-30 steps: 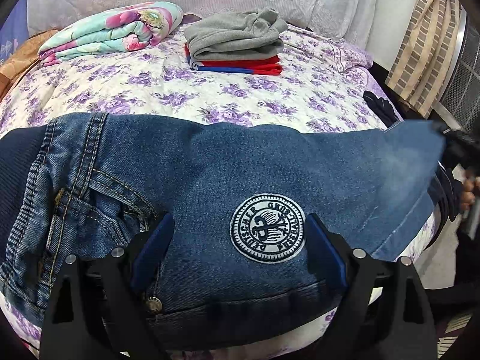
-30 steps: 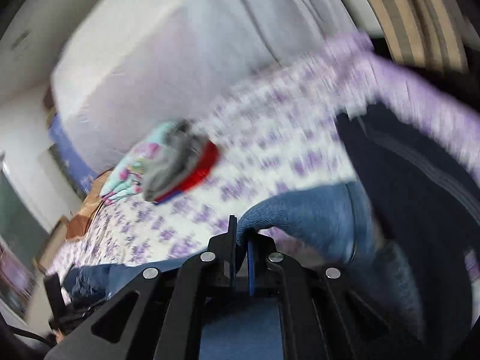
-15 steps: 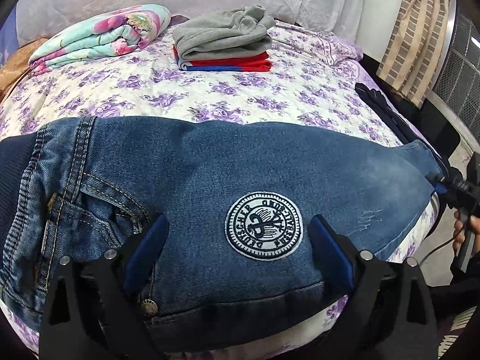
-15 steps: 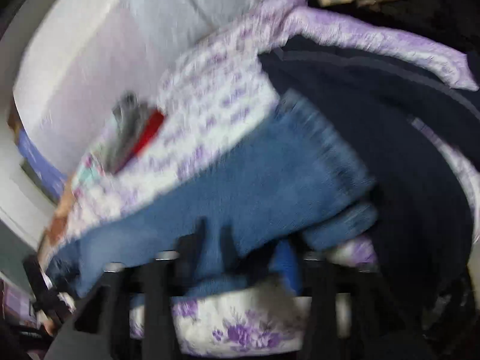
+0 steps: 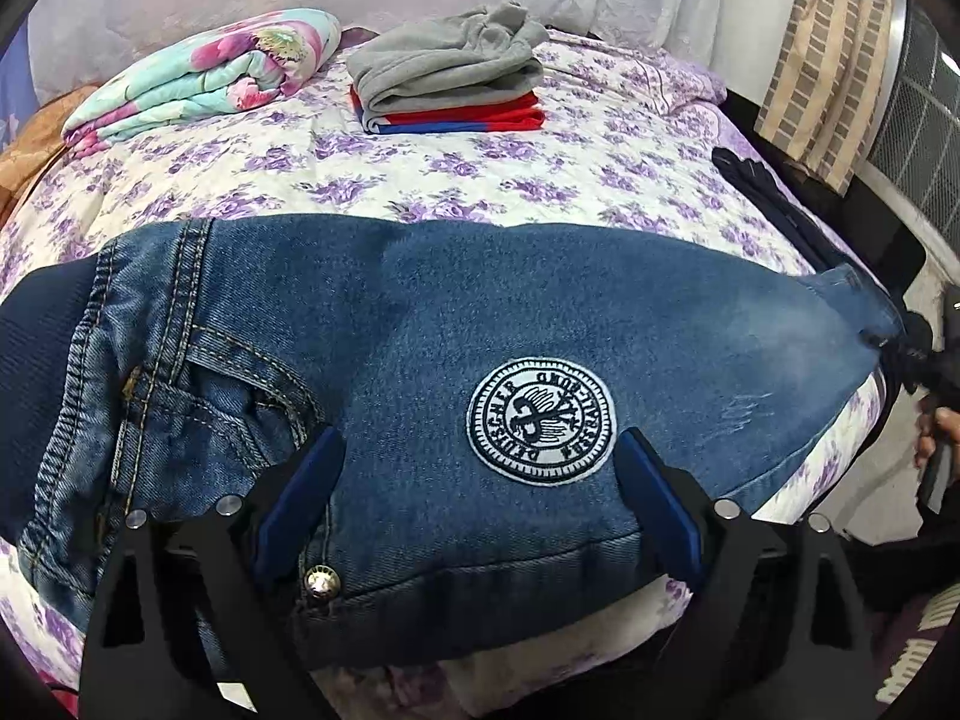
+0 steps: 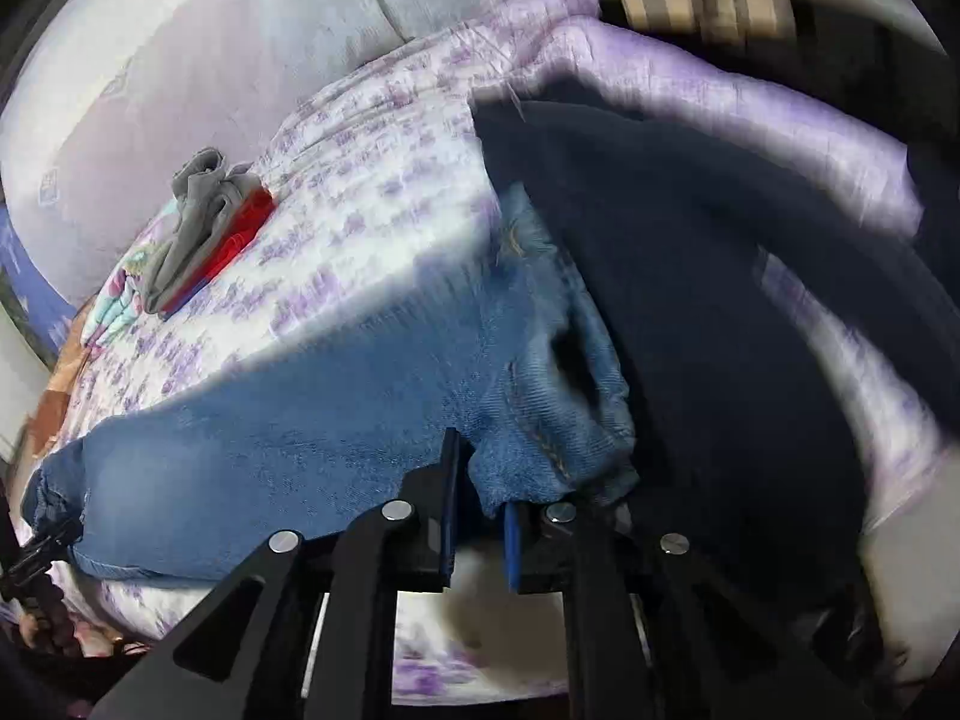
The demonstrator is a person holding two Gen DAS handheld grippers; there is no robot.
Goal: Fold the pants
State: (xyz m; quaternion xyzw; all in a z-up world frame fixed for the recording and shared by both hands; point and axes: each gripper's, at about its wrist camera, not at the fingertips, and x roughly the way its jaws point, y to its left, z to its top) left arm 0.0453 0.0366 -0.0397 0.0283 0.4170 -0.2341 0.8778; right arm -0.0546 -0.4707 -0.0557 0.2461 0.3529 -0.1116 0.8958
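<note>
- Lowered since the earlier frame, the right gripper (image 6: 480, 498) has brought the jeans' (image 5: 480, 360) hem end down onto the bed (image 5: 420, 180); its jaws are closing, narrow, with a denim edge between the pads.
- Left gripper (image 5: 480, 498) is unchanged: wide, its blue pads (image 5: 300, 492) straddling the waistband beside the round patch (image 5: 540, 420), pressing nothing.
- Left view alone shows the folded grey and red clothes (image 5: 447, 84) stacked clearly, the floral blanket (image 5: 198, 78) and a hand (image 5: 936, 438).
- Right view alone shows a dark garment (image 6: 690, 270) lying just beside the jeans.
</note>
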